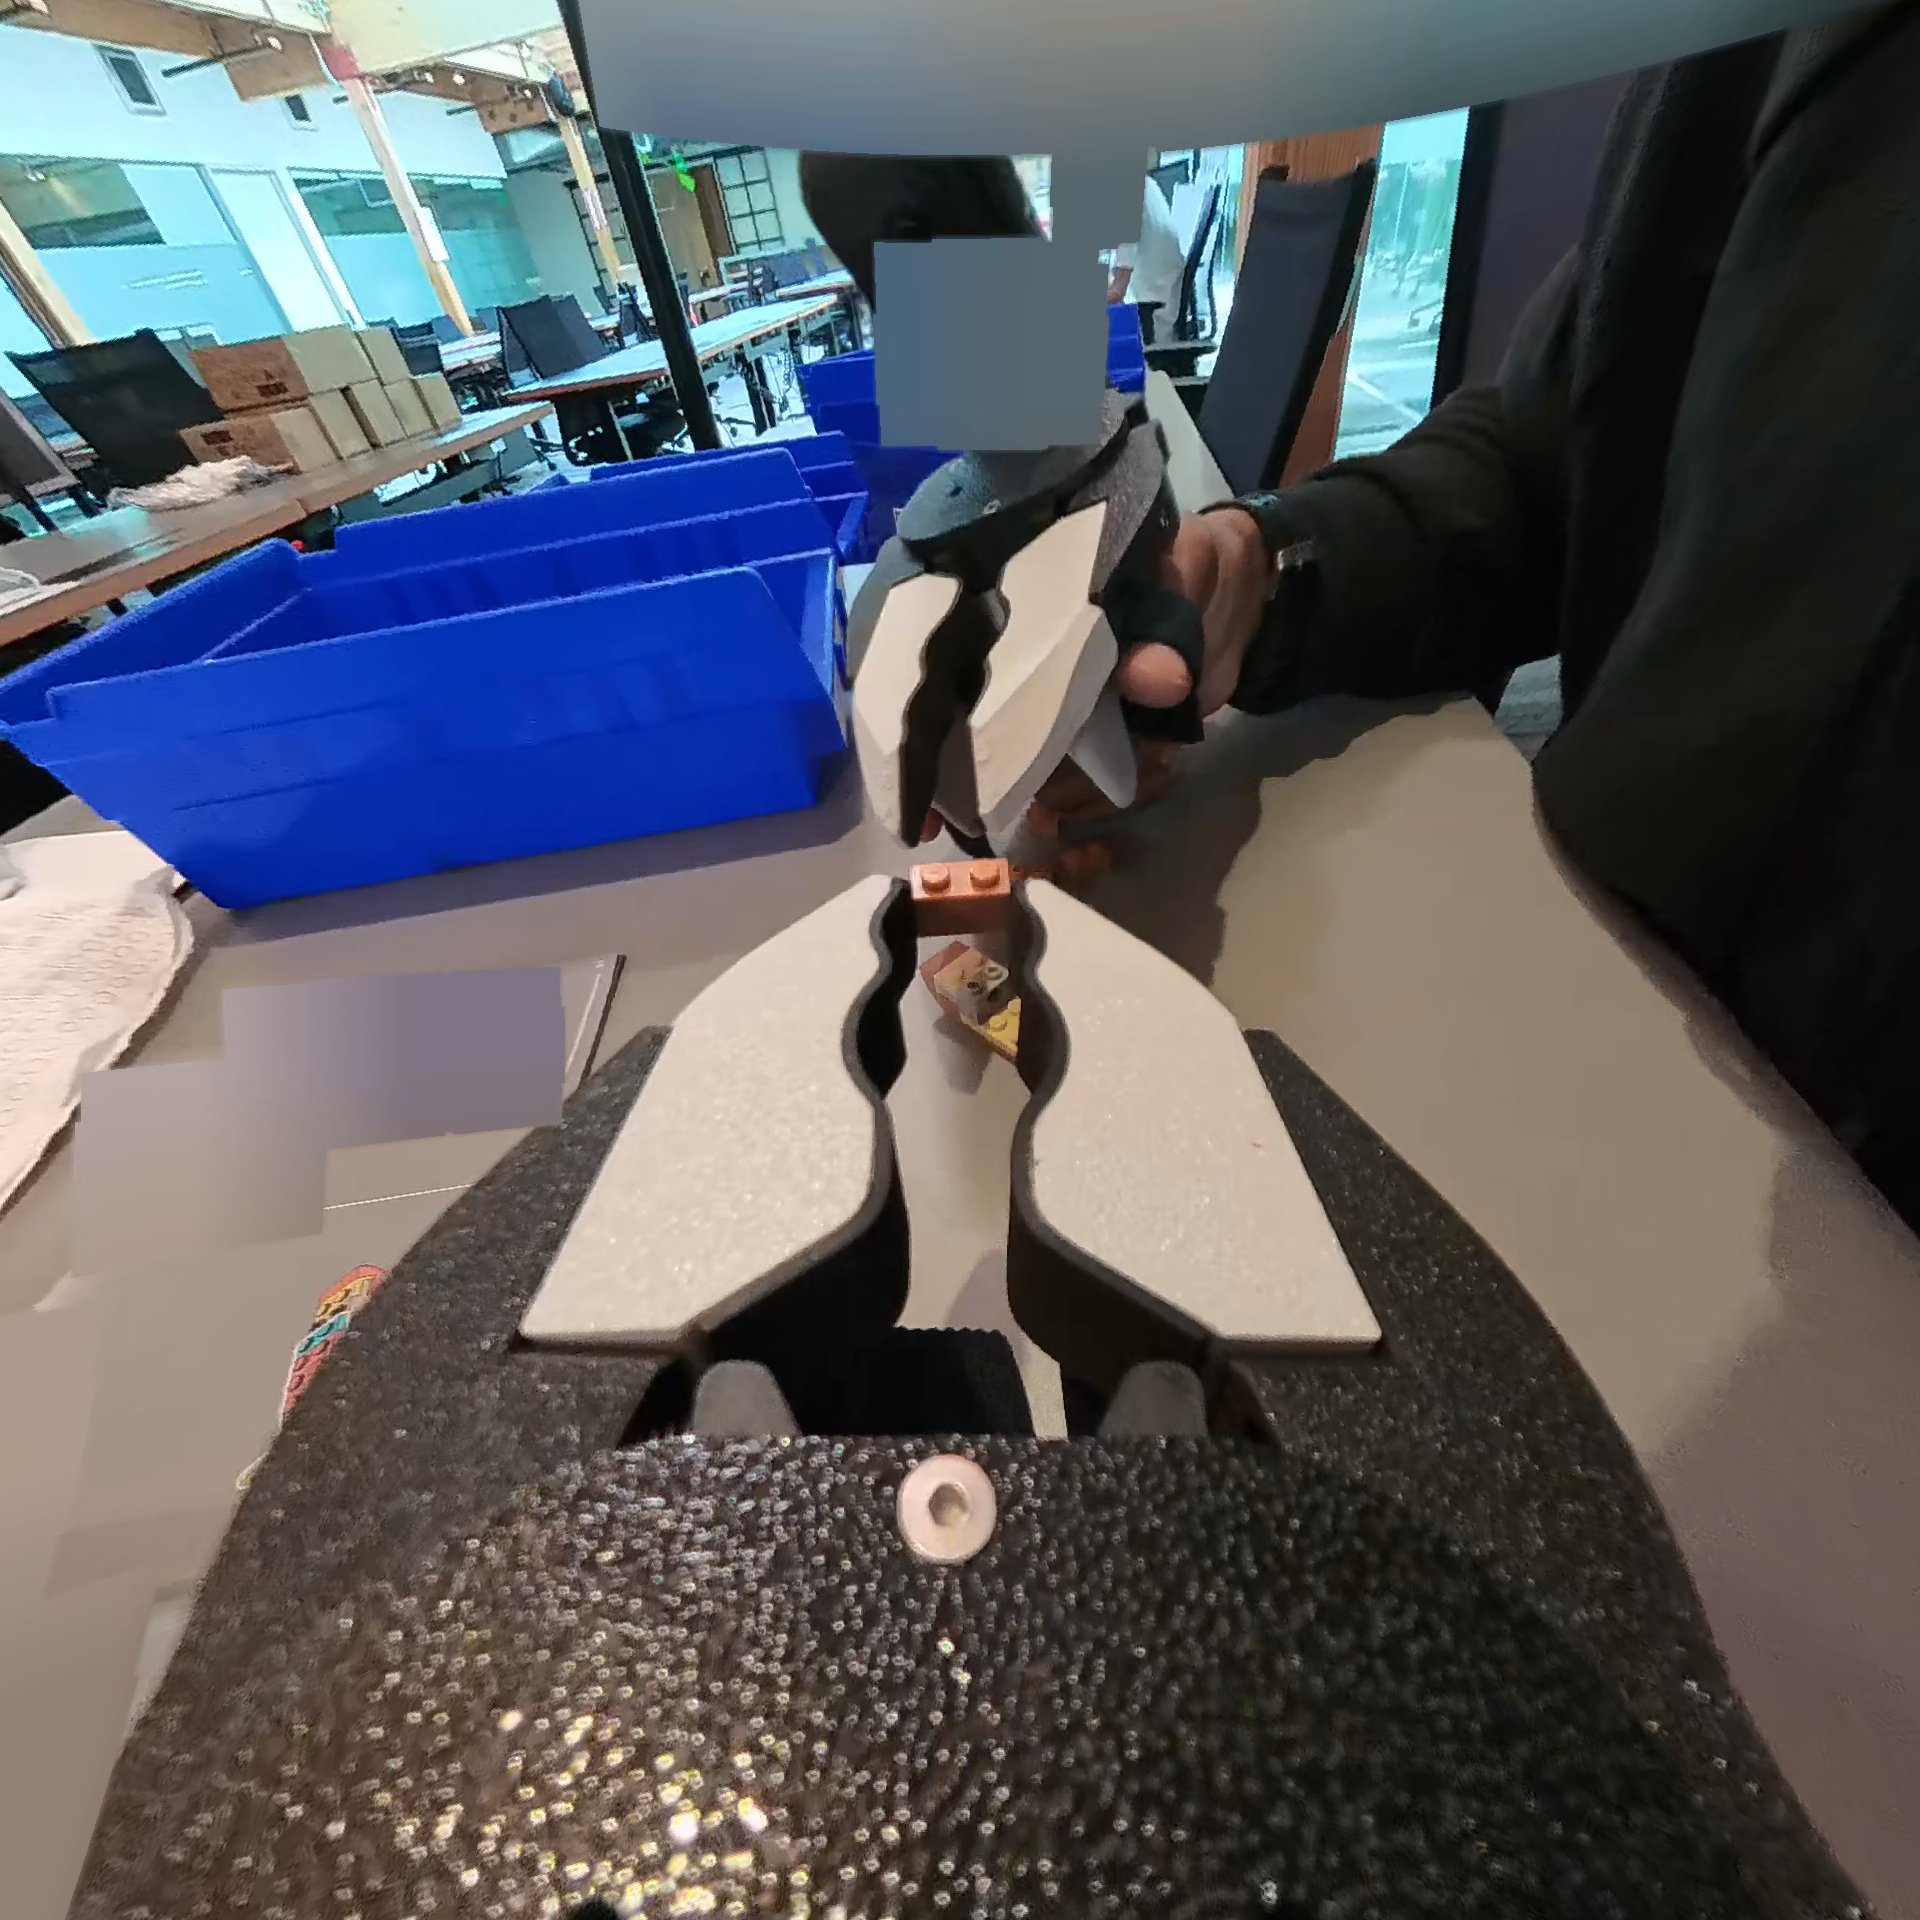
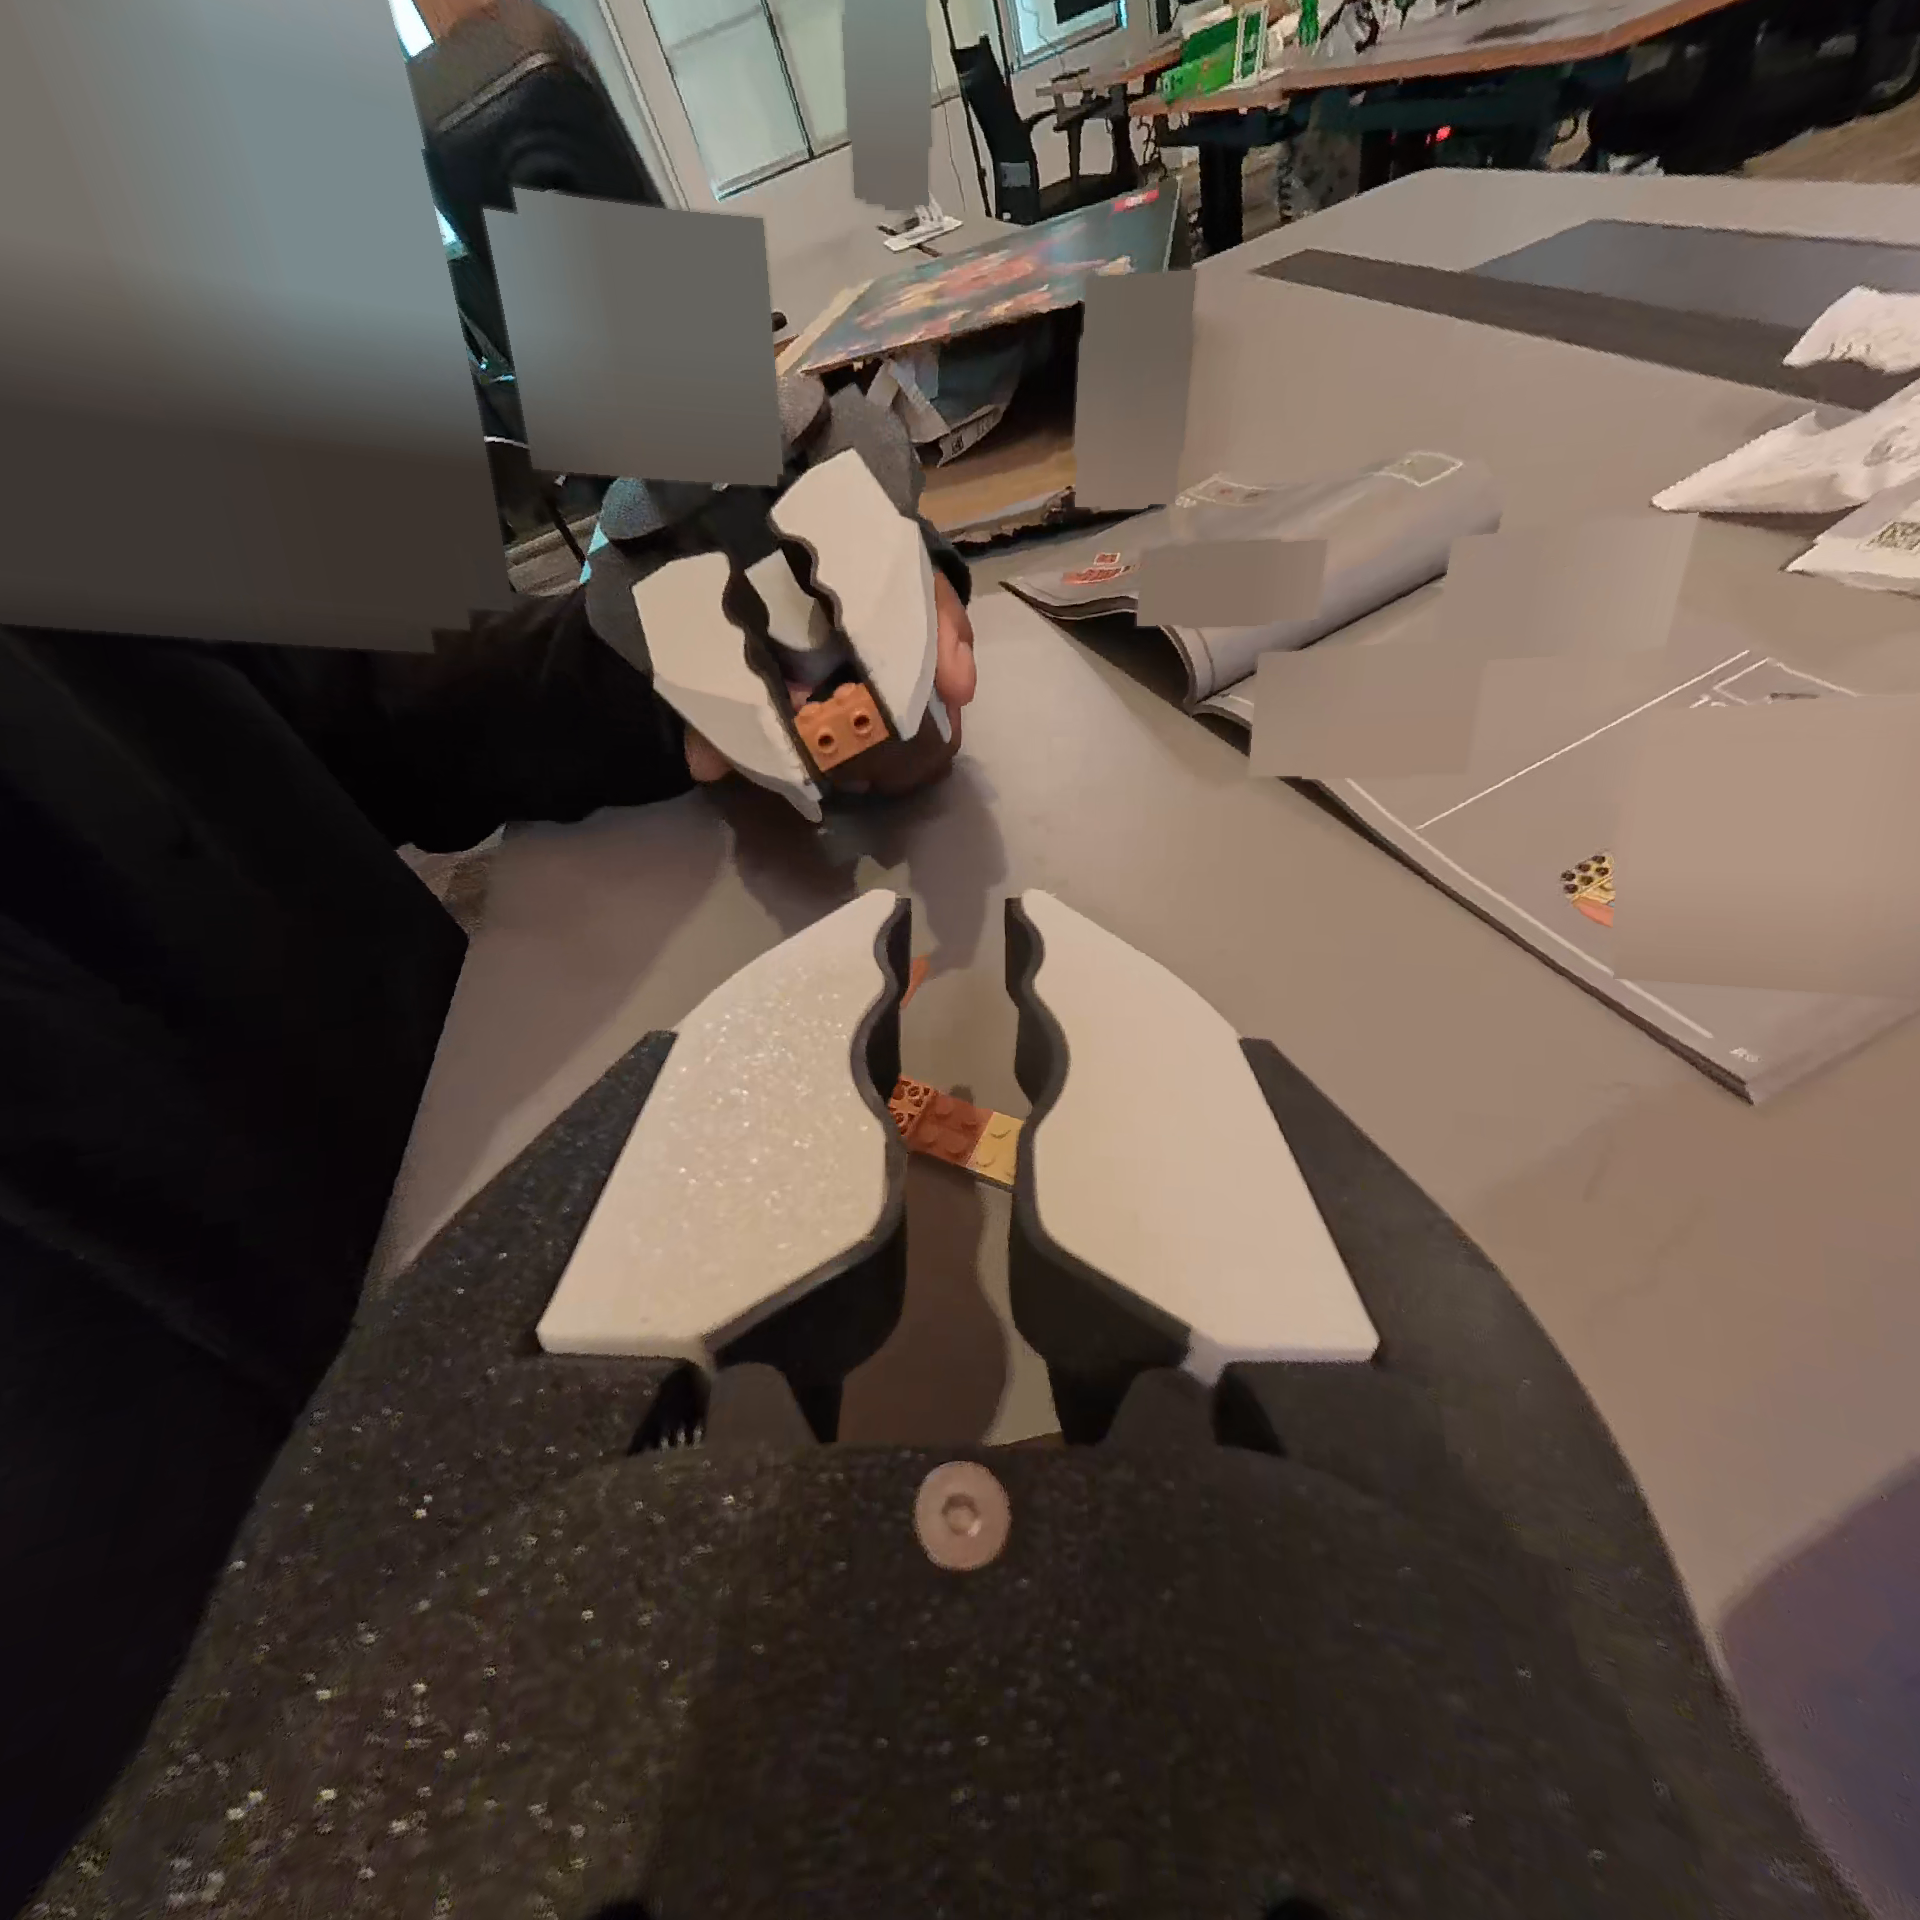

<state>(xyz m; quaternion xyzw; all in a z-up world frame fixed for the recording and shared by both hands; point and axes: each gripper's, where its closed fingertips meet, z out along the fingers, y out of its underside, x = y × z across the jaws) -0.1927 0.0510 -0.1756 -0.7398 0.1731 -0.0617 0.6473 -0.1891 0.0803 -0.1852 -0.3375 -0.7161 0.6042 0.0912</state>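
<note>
1. The left tool (image 1: 961, 894) is pinching a small orange-brown two-stud plastic brick (image 1: 958, 896) at its very fingertips, above the grey surface (image 1: 1455, 1039); held so shallowly, it could be slipping out.
2. The right tool (image 2: 956, 914) is standing narrowly parted and empty over a brown-and-tan brick plate assembly (image 2: 961, 1127), which it could be knocking aside.

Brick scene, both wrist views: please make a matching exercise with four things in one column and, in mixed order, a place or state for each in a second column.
Things:
1. orange-brown brick
2. small brick assembly
3. blue bins
4. open booklet

Places or states:
A. lying open on the grey table
B. clamped at the left gripper fingertips
C. lying on the table under the right gripper
D. standing behind the grippers, in the left wrist view

Pairs: 1-B, 2-C, 3-D, 4-A
</note>
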